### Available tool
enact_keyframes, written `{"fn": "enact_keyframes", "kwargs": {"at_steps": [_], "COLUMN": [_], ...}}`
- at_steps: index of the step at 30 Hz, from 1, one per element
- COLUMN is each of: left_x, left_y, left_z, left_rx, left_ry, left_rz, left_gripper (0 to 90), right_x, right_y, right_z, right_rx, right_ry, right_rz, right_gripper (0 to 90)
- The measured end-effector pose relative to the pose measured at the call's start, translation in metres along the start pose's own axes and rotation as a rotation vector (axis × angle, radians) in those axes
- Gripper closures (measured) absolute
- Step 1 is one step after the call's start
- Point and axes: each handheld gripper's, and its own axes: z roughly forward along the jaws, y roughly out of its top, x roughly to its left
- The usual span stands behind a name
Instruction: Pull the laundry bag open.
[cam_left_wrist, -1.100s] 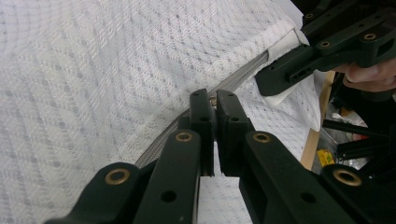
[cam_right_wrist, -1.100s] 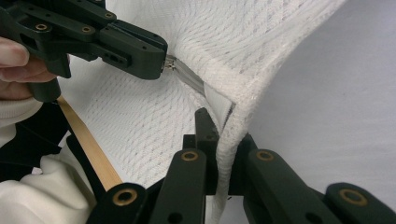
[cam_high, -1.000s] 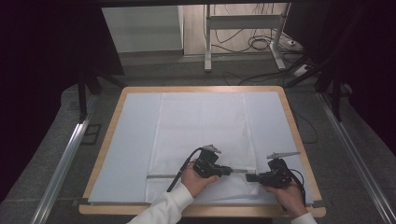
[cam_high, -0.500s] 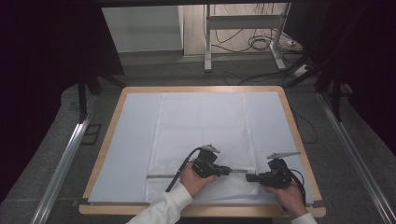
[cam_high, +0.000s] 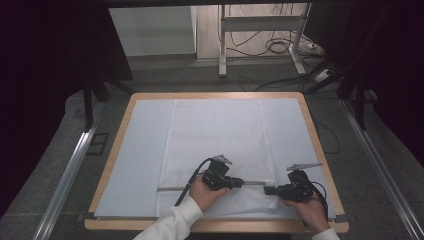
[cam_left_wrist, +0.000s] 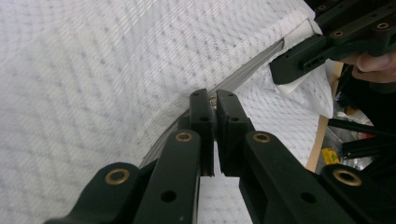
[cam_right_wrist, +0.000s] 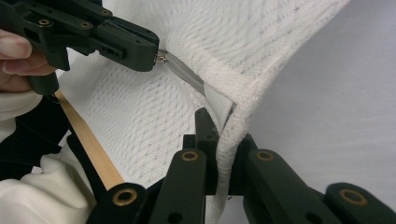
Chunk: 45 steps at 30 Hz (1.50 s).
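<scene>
Two grippers work close together near the front edge of the table (cam_high: 115, 150), toward its right corner. A white mesh laundry bag (cam_high: 216, 135) lies flat on the pale sheet (cam_high: 142, 150) covering the table, reaching from near the far edge to the front edge, with a grey zipper (cam_high: 172, 189) running across it near the front. The left gripper (cam_high: 239, 183) is clamped tight on the zipper's small metal pull (cam_left_wrist: 213, 100), jaws almost together, pointing right along the zipper line. The right gripper (cam_high: 266, 190) points left toward it, jaws pinched on the bag's right side seam (cam_right_wrist: 229, 154) just by the zipper's white end tab (cam_right_wrist: 218, 106). That seam is lifted off the sheet. Both grippers sit just apart, with a short stretch of zipper between them.
</scene>
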Motion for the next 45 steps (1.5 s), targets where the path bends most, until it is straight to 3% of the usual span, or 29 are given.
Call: {"fn": "enact_keyframes", "kwargs": {"at_steps": [45], "left_x": [0.025], "left_y": [-0.020], "left_z": [-0.035], "left_rx": [-0.004], "left_ry": [0.049], "left_rz": [-0.027], "left_gripper": [87.5], "right_x": [0.001], "right_y": [0.000], "right_z": [0.000], "right_rx": [0.006], "right_ry": [-0.008], "right_rz": [-0.013], "right_gripper": [87.3]}}
